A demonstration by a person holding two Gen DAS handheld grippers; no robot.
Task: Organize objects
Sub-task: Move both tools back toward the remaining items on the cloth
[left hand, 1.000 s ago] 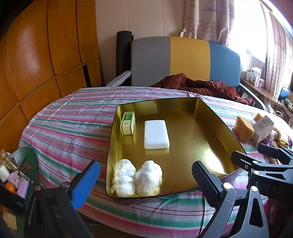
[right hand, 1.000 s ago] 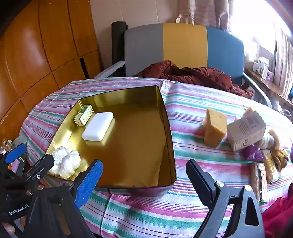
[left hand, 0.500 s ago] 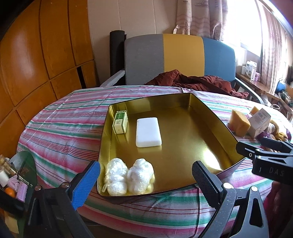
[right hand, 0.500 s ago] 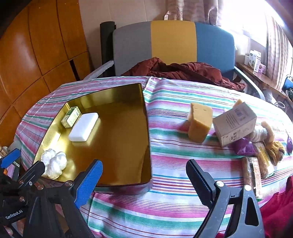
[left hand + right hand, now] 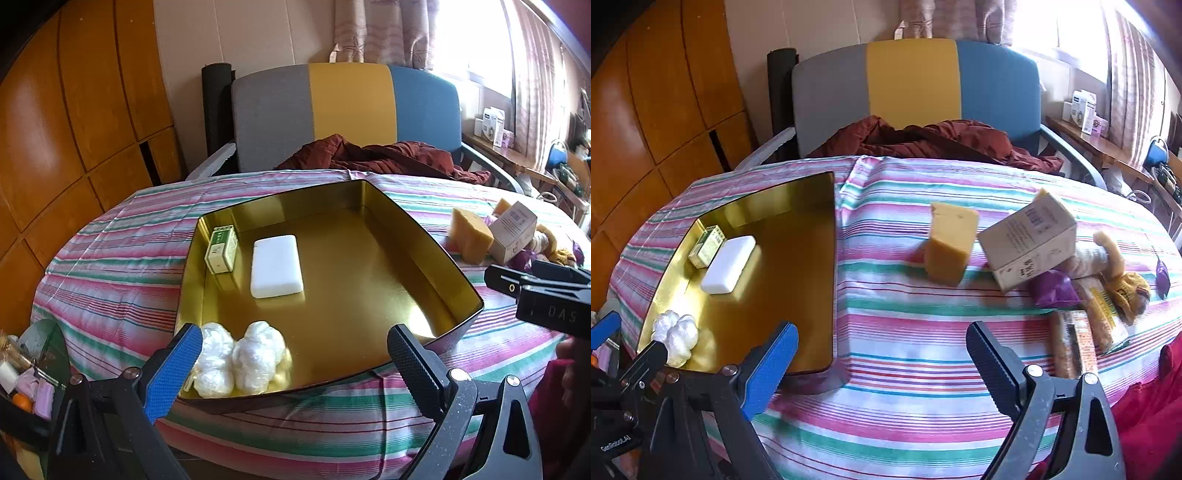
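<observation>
Two grippers, left [image 5: 295, 363] and right [image 5: 882, 356], are held with jaws wide apart, nothing gripped. Sponge [image 5: 950, 248] is seen upright on the table [image 5: 897, 325], outside the tray [image 5: 812, 206], ahead of the right jaws; right hand judged nearer.

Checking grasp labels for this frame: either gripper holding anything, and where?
Nothing is held. The left gripper and right gripper are both open, nothing between the fingers. The yellow sponge and gold tray sit untouched on the table.
</observation>
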